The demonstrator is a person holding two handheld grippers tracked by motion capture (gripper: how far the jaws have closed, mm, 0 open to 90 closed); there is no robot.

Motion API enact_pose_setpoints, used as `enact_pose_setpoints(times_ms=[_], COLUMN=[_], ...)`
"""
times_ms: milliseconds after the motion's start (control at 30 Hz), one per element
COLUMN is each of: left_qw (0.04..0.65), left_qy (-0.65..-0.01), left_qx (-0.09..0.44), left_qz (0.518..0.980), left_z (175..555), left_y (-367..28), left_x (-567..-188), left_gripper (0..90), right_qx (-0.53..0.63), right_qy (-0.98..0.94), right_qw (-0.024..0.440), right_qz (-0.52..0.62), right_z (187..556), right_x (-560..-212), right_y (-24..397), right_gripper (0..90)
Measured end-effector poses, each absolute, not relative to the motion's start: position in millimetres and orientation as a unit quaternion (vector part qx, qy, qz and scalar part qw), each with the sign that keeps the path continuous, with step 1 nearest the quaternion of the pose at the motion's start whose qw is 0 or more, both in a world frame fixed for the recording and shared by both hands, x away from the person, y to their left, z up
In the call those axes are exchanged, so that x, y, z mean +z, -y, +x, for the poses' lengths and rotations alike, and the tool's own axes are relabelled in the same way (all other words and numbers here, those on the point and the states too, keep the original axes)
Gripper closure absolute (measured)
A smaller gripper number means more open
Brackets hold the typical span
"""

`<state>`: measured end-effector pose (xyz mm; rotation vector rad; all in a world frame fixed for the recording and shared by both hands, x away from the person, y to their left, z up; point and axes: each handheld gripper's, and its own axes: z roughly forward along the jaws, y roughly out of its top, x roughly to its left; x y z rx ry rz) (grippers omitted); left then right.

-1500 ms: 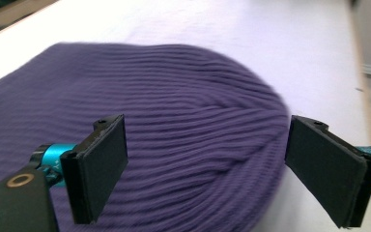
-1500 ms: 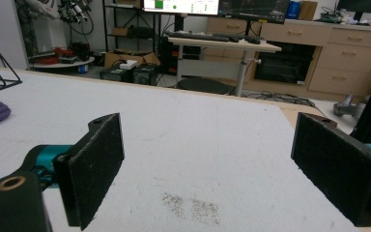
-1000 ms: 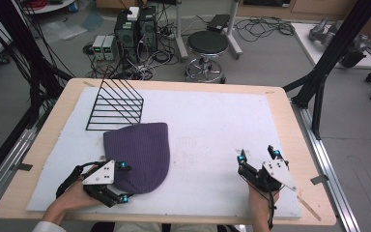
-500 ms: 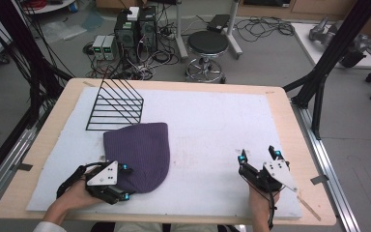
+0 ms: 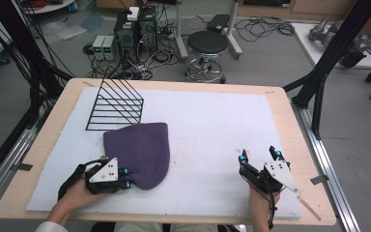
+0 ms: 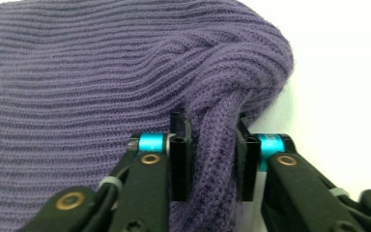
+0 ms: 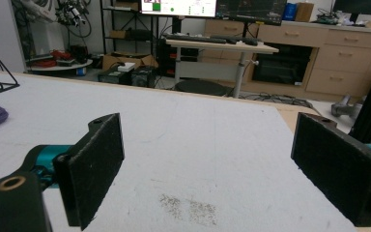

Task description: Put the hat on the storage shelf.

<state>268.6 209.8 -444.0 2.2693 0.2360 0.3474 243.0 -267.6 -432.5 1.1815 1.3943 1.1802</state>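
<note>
Left gripper just closed, pinching purple beanie, right gripper apparently idle

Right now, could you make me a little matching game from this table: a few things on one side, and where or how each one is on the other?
Things:
1. purple knitted hat
2. black wire rack
3. left hand-held gripper
4. right hand-held gripper

Places or states:
A. jaws wide apart over bare white mat, gripping nothing
B. standing at the far left of the mat, behind the hat
C. lying flat on the mat, left of the middle
D. jaws closed on a bunched fold of knit at the hat's near edge

Pairs: 1-C, 2-B, 3-D, 4-A
</note>
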Motion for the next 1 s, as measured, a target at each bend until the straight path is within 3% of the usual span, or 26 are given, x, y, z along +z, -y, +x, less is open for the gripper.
enact_pose_setpoints(times_ms=[467, 1000], left_qw=[0.409, 0.486], left_qy=[-0.107, -0.145], left_qx=[0.151, 0.211], left_qz=[0.894, 0.835], left_z=[265.9, 267.3], left_y=[-210.0, -218.3], left_x=[-437.6, -412.6], left_gripper=[78.3, 79.3], right_qx=[0.483, 0.487], right_qy=[-0.566, -0.570], right_qw=[0.461, 0.456], right_qz=[0.484, 0.480], right_z=[243.0, 244.5], right_x=[-432.5, -432.8], right_y=[268.1, 267.2], right_gripper=[10.8, 10.8])
